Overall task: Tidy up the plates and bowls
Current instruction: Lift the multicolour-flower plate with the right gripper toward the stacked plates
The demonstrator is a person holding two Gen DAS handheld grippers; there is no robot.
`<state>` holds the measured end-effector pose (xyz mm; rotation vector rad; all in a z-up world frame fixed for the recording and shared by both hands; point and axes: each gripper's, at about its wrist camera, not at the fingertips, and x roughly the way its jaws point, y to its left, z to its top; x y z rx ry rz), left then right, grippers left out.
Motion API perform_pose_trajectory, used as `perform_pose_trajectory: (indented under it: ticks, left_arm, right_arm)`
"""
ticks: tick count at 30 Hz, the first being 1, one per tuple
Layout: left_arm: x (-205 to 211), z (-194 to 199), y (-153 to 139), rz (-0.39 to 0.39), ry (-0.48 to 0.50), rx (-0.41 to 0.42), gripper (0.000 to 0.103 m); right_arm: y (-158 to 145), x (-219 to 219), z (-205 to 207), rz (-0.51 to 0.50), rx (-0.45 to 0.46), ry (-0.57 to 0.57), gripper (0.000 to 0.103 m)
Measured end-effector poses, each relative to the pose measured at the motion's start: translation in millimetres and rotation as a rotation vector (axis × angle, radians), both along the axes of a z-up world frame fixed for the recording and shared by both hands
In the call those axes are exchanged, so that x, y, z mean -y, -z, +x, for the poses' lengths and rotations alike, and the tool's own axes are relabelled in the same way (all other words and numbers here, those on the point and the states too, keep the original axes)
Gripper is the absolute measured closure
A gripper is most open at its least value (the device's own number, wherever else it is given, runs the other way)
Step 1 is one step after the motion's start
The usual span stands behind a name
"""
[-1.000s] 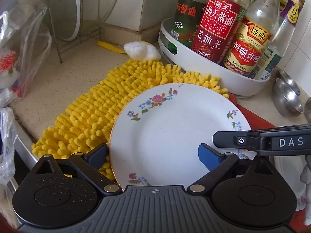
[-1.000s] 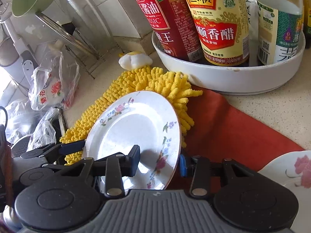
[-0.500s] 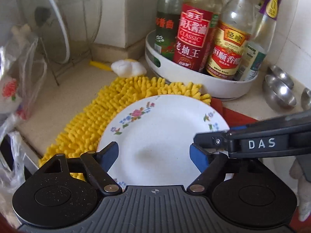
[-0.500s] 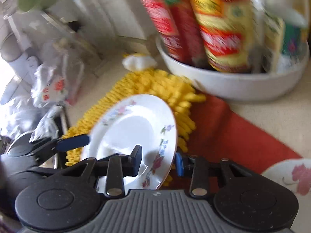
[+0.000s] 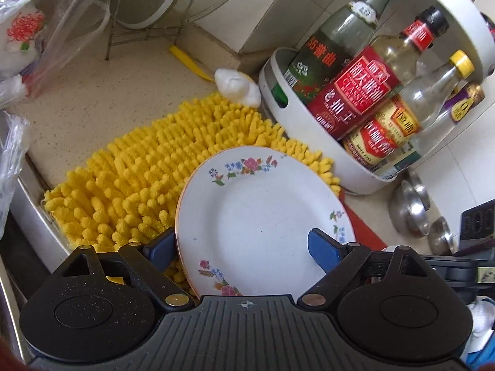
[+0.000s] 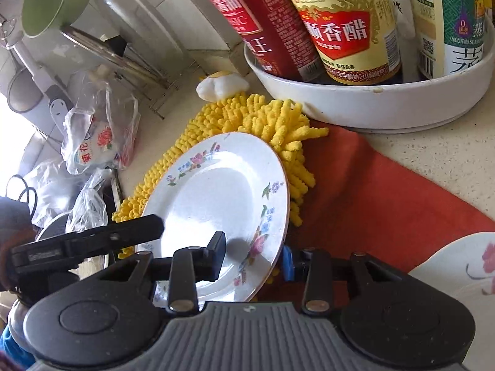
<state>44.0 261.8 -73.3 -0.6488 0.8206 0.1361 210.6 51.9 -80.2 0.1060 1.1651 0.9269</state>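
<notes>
Left wrist view has the white round plate with little flower sprigs on the rim [image 5: 263, 216] sitting tilted up over the fluffy yellow chenille mat [image 5: 148, 167], and the left gripper [image 5: 244, 247] is spread wide, one blue pad on each side of the plate's lower part, neither one clearly pressing on it. Over on the right wrist cam the same plate [image 6: 216, 198] is pinched at its near rim by the right gripper [image 6: 253, 256], black pad on the face and blue pad behind the edge, so that one's clamped on it. Plate is up off the red cloth [image 6: 386, 204], leaning toward the mat. Behind all that is the white round turntable tray [image 6: 371, 105] packed with sauce and vinegar bottles [image 6: 349, 21]. A few small steel bowls [image 5: 411, 213] sit by the tiled wall, and a corner of another flowered white plate [image 6: 458, 266] peeks in at the right.
</notes>
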Motion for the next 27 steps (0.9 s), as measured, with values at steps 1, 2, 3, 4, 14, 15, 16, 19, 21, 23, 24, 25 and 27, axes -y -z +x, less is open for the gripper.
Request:
perform_pose_trajectory:
  ticks: [1, 2, 3, 4, 14, 15, 16, 19, 21, 23, 24, 25, 27]
  left_arm:
    - [-1, -2, -1, -0.005, 0.009, 0.011, 0.012]
    - [-2, -1, -1, -0.009, 0.026, 0.019, 0.010]
    - [-3, 2, 1, -0.008, 0.038, 0.016, 0.010]
    - [-3, 6, 5, -0.006, 0.041, 0.001, 0.009]
    - [-1, 27, 2, 0.025, 0.056, 0.031, 0.004]
    - [3, 26, -2, 0.048, 0.068, 0.030, 0.004]
    - [7, 26, -6, 0.069, 0.078, 0.034, 0.004]
    - [10, 25, -17, 0.084, 0.088, 0.056, 0.003]
    - [10, 24, -23, 0.084, 0.082, 0.075, 0.003]
    - [11, 24, -27, 0.098, 0.080, 0.083, 0.003]
    - [13, 24, -29, 0.101, 0.078, 0.086, 0.003]
    - [14, 23, -30, 0.104, 0.078, 0.086, 0.003]
    - [15, 21, -32, 0.105, 0.074, 0.091, 0.003]
  right_arm:
    - [0, 0, 1, 0.003, -0.001, 0.005, 0.067]
    - [0, 0, 2, 0.005, 0.004, 0.009, 0.067]
    - [-1, -2, 3, 0.003, 0.017, 0.008, 0.067]
    - [-1, -5, 4, -0.005, 0.030, 0.003, 0.067]
    - [-8, -7, 5, -0.007, 0.058, -0.022, 0.062]
    - [-10, -5, 5, -0.002, 0.056, -0.017, 0.062]
    - [-13, -3, 5, 0.004, 0.052, -0.011, 0.062]
    - [-21, 1, 5, 0.024, 0.052, 0.000, 0.062]
    - [-27, 3, 4, 0.042, 0.058, -0.001, 0.062]
    - [-32, 3, 3, 0.053, 0.066, -0.001, 0.062]
    - [-35, 3, 3, 0.056, 0.071, -0.001, 0.062]
    - [-37, 4, 2, 0.061, 0.078, -0.001, 0.062]
    - [-41, 6, 1, 0.069, 0.091, 0.002, 0.062]
